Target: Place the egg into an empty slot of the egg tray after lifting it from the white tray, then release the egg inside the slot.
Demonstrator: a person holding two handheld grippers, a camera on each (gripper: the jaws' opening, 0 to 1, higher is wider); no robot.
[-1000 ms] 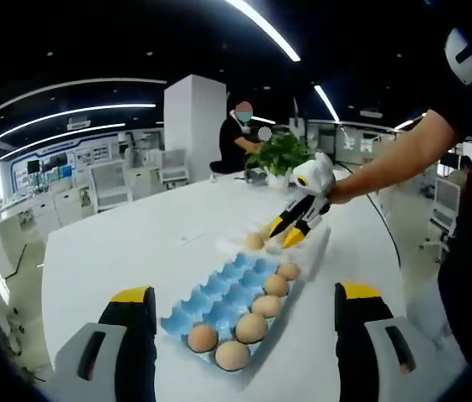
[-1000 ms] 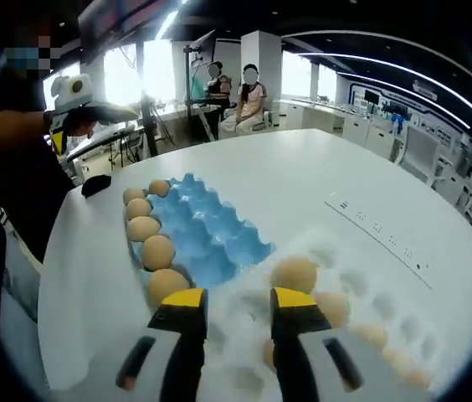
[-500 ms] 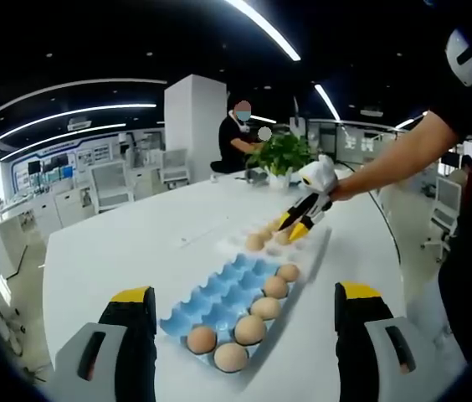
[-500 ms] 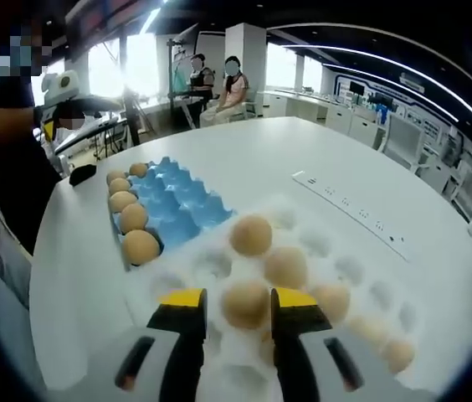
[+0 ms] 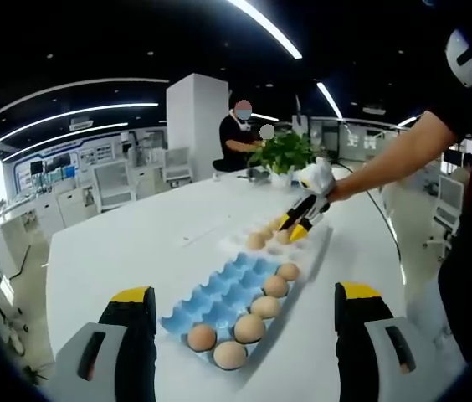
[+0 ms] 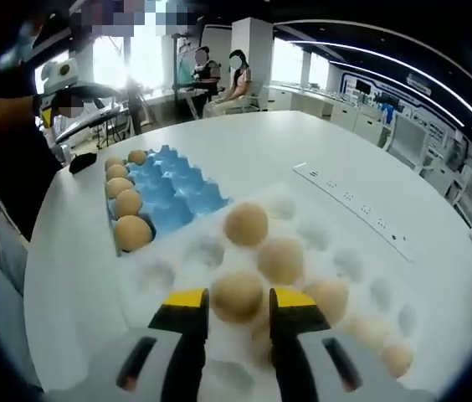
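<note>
Smooth tan egg (image 6: 238,295) sits between the right gripper (image 6: 238,311) jaws, contact unclear.

left gripper (image 5: 244,314) wide, right gripper (image 6: 232,303) narrower (extended)

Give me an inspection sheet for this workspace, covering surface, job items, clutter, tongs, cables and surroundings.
Surface: large white round-edged table.
Job's things: blue moulded egg tray with five brown eggs along one edge, the other slots empty; white moulded egg tray holding several brown eggs; one brown egg between the right tongs' yellow tips.
Clutter: white power strip lying on the table; small dark object near the blue tray.
Grippers: right tongs around that egg, contact not certain; left tongs wide open, hovering off the blue tray's end.
Cables: nothing seen.
Surroundings: open office, potted green plant, seated people, ceiling light strips.
</note>
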